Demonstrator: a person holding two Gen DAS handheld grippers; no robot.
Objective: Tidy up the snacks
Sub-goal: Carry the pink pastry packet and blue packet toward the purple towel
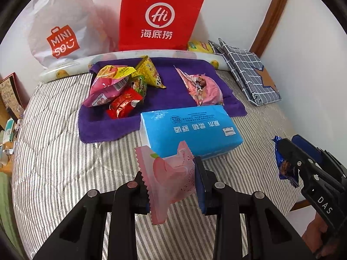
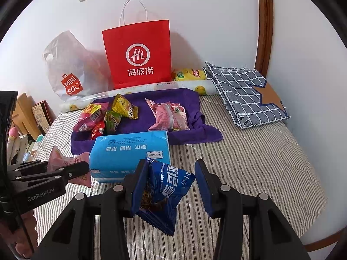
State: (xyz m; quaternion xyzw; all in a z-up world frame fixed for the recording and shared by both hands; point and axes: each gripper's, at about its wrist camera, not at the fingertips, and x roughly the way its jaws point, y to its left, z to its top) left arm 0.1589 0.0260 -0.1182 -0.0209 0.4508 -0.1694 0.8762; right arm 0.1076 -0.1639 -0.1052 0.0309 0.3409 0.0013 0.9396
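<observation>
Over the near edge of the striped bed [image 1: 54, 151], we hold a snack in each pair of tongs. Our left tongs [image 1: 171, 186] are clamped on a pink peach-print packet [image 1: 171, 175], lifted clear of the cover. Our right tongs [image 2: 171, 184] grip a blue chocolate chip cookie packet [image 2: 167, 190] with the fingers partly apart around it. Just beyond lies a blue tissue pack [image 1: 190, 130], its far edge on the purple towel [image 1: 108, 127]. On the towel sit a heap of mixed snack packets [image 1: 121, 86] toward the left and a pink packet [image 1: 206, 88] toward the right. At the far edge, a red paper bag [image 1: 158, 17] and a white plastic bag [image 1: 63, 28] lean on the wall, and a folded checked cloth [image 1: 247, 73] lies in the far right corner.
</observation>
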